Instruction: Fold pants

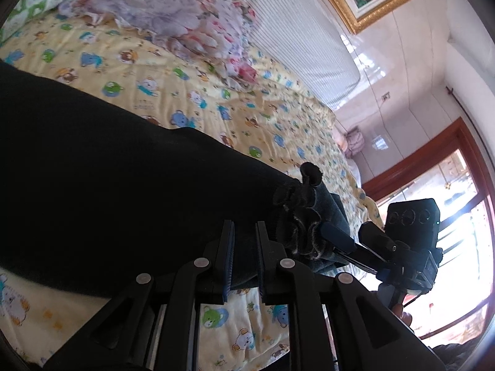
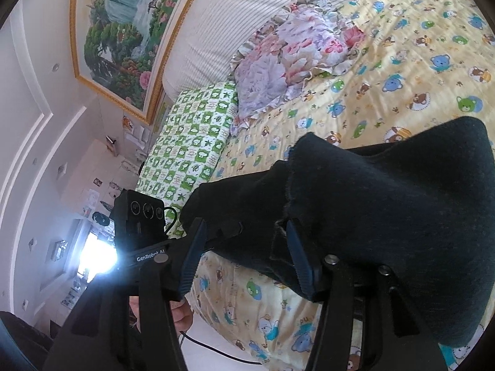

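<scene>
The black pants (image 1: 102, 160) lie stretched across the yellow cartoon bedsheet (image 1: 173, 86). My left gripper (image 1: 244, 228) is shut on the pants' edge near the frilled cuff (image 1: 297, 216). The right gripper (image 1: 349, 235) shows in the left wrist view just beyond that cuff. In the right wrist view, the pants (image 2: 386, 216) drape over my right gripper (image 2: 244, 235), whose jaws stand wide apart with cloth hanging over the right finger (image 2: 301, 259). The left gripper's body (image 2: 139, 216) shows at the left, its fingers hidden behind the cloth.
A floral pillow (image 2: 287, 61) and a green checked pillow (image 2: 191, 142) lie by the striped headboard (image 2: 222, 21). A framed painting (image 2: 123, 31) hangs above. The bed edge (image 2: 216, 309) runs near my grippers, with a window (image 1: 458, 247) beyond.
</scene>
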Demonstrator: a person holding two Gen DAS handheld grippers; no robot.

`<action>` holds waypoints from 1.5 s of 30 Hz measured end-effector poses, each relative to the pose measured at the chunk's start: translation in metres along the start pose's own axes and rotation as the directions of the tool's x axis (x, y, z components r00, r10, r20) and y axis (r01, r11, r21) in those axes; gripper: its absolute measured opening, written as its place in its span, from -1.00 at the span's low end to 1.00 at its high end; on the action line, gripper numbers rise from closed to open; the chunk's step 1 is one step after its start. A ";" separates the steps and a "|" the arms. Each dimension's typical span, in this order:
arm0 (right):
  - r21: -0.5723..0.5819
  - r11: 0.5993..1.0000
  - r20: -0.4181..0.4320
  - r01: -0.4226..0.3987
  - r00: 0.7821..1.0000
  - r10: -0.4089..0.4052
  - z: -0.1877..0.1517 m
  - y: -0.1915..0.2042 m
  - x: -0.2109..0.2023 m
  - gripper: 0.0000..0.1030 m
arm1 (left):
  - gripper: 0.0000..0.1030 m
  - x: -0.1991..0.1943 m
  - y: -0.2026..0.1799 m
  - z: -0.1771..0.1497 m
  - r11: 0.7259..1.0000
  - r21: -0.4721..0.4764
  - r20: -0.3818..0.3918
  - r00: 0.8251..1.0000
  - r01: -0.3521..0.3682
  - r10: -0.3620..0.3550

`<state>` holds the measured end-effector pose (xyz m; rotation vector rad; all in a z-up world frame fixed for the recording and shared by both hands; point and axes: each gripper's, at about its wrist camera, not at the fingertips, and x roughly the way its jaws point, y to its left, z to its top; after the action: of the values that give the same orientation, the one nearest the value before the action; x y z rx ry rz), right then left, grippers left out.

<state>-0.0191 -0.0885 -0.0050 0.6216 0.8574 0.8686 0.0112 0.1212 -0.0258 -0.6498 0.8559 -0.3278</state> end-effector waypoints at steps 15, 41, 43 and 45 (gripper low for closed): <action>-0.033 0.999 -0.016 0.007 1.000 -0.007 0.004 0.010 0.007 0.18 | -0.03 -0.030 0.012 -0.023 0.991 -0.094 0.089 0.990 -0.100 0.108; -0.295 0.955 -0.252 -0.040 0.967 -0.037 0.049 0.077 0.126 0.42 | 0.33 -0.135 0.095 -0.045 0.864 -0.424 0.257 0.878 -0.272 0.403; -0.303 0.952 -0.268 -0.049 0.963 -0.036 0.051 0.079 0.134 0.42 | 0.34 -0.136 0.098 -0.045 0.860 -0.435 0.257 0.878 -0.268 0.404; -0.314 0.948 -0.282 -0.053 0.959 -0.040 0.053 0.082 0.143 0.42 | 0.34 -0.137 0.102 -0.046 0.859 -0.444 0.260 0.881 -0.255 0.396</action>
<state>0.0456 0.0685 0.0304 0.2165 0.9468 1.0936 -0.1088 0.2513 -0.0330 -0.8908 0.6816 0.2827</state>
